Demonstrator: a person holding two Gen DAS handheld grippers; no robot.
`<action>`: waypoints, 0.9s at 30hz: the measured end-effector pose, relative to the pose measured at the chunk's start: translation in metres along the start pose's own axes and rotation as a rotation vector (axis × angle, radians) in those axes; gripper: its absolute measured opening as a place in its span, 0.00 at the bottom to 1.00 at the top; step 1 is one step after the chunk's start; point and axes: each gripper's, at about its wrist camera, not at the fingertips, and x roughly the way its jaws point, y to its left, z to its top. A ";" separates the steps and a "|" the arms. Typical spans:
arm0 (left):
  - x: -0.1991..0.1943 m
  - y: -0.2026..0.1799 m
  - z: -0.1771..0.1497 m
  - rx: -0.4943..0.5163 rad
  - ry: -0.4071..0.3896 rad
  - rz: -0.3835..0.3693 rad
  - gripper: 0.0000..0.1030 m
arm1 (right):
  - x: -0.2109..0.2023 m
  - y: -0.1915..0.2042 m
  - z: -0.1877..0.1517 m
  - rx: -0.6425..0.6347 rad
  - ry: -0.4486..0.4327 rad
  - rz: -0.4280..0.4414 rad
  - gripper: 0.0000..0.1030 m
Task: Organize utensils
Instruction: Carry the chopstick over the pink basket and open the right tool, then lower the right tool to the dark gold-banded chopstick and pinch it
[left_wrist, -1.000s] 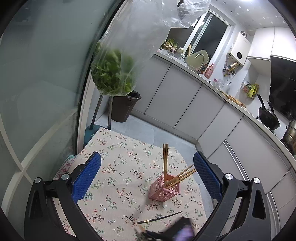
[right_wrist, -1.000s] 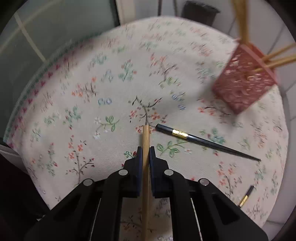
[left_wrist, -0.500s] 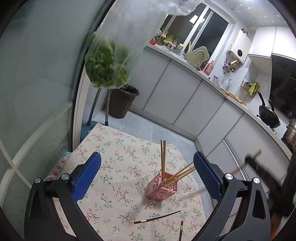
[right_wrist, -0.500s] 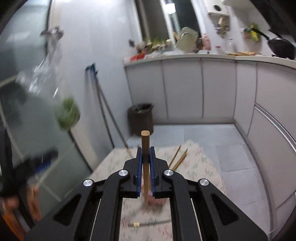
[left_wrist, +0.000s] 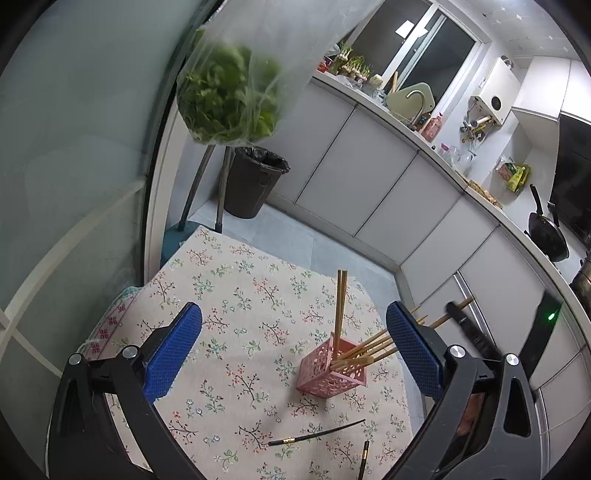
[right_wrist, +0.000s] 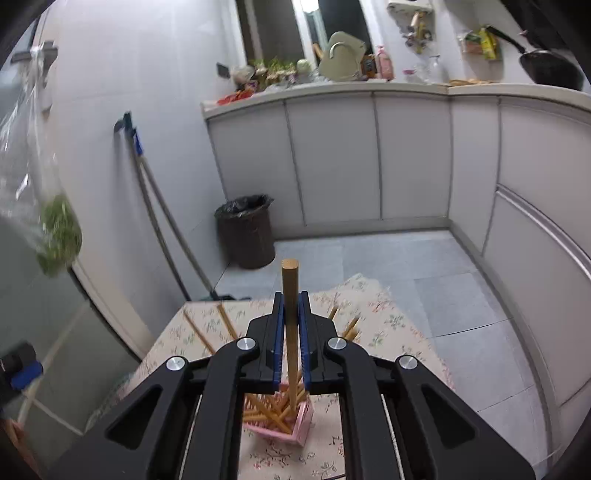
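Note:
A pink lattice holder (left_wrist: 332, 373) stands on a floral tablecloth (left_wrist: 240, 314) with several wooden chopsticks in it. My right gripper (right_wrist: 290, 306) is shut on a wooden chopstick (right_wrist: 290, 295), held upright with its lower end in or just above the pink holder (right_wrist: 295, 432). In the left wrist view the right gripper's black body shows at right of the holder. My left gripper (left_wrist: 293, 343) is open and empty, high above the table. A black chopstick (left_wrist: 317, 435) lies on the cloth in front of the holder, a second black one (left_wrist: 364, 458) near the front edge.
A bag of greens (left_wrist: 229, 99) hangs at the upper left beside a glass door (left_wrist: 74, 147). A dark bin (left_wrist: 251, 184) and mop handles (right_wrist: 162, 229) stand on the floor beyond the table. White cabinets (left_wrist: 388, 206) run along the back and right.
My right gripper lifted the wooden chopstick off the cloth, turned it upright and brought it over the pink holder. The left gripper rose and stayed open.

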 end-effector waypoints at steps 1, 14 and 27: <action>-0.001 -0.003 -0.001 0.011 -0.001 0.003 0.93 | -0.004 0.002 -0.004 -0.007 -0.009 0.005 0.14; 0.062 -0.018 -0.063 0.255 0.298 0.083 0.93 | -0.060 -0.055 -0.082 0.107 0.169 -0.170 0.73; 0.142 -0.044 -0.199 0.747 0.594 0.016 0.91 | -0.033 -0.126 -0.149 0.357 0.512 -0.159 0.72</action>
